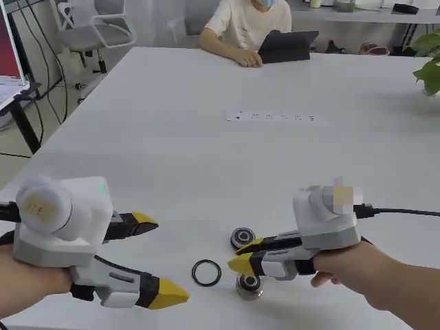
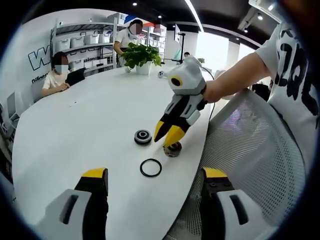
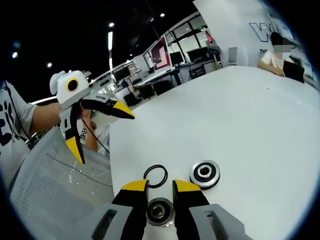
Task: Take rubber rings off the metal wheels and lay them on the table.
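My right gripper (image 1: 245,255) is at the table's near edge, jaws drawn in close on a bare metal wheel (image 1: 249,285) that rests tilted on the table; the wheel (image 3: 160,211) shows in the gap between the jaws. A black rubber ring (image 1: 206,272) lies flat just left of it. A second metal wheel (image 1: 242,237), with a dark ring still round it, lies a little farther in. My left gripper (image 1: 157,258) hovers to the left of the ring, wide open and empty, and the ring (image 2: 150,167) lies ahead of its jaws.
The white table (image 1: 227,158) stretches far ahead. A person with a laptop (image 1: 285,47) sits at its far end. A potted plant (image 1: 430,65) stands at the far right. A mesh chair (image 2: 250,150) is close to the near table edge.
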The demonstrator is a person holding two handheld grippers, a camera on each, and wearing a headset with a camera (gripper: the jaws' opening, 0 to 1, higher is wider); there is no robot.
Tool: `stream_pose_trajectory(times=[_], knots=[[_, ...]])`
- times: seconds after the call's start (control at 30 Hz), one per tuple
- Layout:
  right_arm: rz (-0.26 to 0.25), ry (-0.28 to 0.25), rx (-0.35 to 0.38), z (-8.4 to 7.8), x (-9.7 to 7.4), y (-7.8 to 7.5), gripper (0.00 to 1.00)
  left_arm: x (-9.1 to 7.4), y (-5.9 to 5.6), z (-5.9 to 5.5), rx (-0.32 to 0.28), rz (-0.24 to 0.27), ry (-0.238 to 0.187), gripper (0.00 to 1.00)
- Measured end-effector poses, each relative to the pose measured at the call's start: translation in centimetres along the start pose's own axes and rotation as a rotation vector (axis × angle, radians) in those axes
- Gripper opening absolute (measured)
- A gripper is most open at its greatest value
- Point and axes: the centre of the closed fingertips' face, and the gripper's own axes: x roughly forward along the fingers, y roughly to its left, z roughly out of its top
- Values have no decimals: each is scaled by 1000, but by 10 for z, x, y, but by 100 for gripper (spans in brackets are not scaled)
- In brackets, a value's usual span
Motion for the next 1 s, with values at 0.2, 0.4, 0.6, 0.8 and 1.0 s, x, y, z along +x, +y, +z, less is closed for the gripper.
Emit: stream_pose_trajectory(times=[0.2, 0.4, 0.6, 0.8, 1.0], knots=[[-21, -25, -1, 3, -12, -8, 18, 5, 2, 2, 0, -3, 1, 72], [-54, -48, -8, 6, -21, -19, 21, 10, 7, 6, 3, -5, 5, 72], [-84, -49, -23, 5, -25, -28, 23, 19, 13, 11, 18, -6, 11, 71], [-107, -42, -39, 1, -28, -37, 25, 27, 17, 15, 30, -12, 19, 68], [-119, -41, -68, -1, -29, -43, 29, 37, 22, 16, 25, -16, 22, 65]])
